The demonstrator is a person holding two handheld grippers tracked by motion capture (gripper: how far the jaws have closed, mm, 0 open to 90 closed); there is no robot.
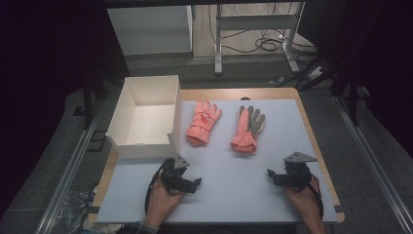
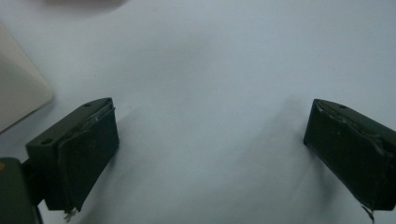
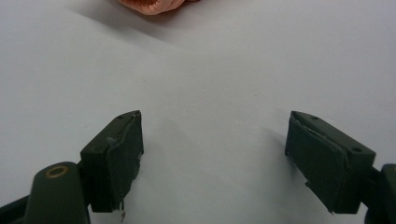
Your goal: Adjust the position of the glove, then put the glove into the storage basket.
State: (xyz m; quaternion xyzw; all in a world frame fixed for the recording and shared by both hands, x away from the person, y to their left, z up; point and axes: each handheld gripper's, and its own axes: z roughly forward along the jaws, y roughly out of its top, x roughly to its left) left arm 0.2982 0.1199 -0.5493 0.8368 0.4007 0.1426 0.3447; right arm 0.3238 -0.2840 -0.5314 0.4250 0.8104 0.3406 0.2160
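My view: lab recording bay. Black curtains around, bare metal desk frame, loose cables on floor.

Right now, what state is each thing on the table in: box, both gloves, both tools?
White box: open, empty, upright.
Left pink glove: lying flat, back up, untouched.
Right pink glove: lying flat, grey palm up, untouched.
Left tool: jaws open, holding nothing.
Right tool: jaws open, holding nothing.
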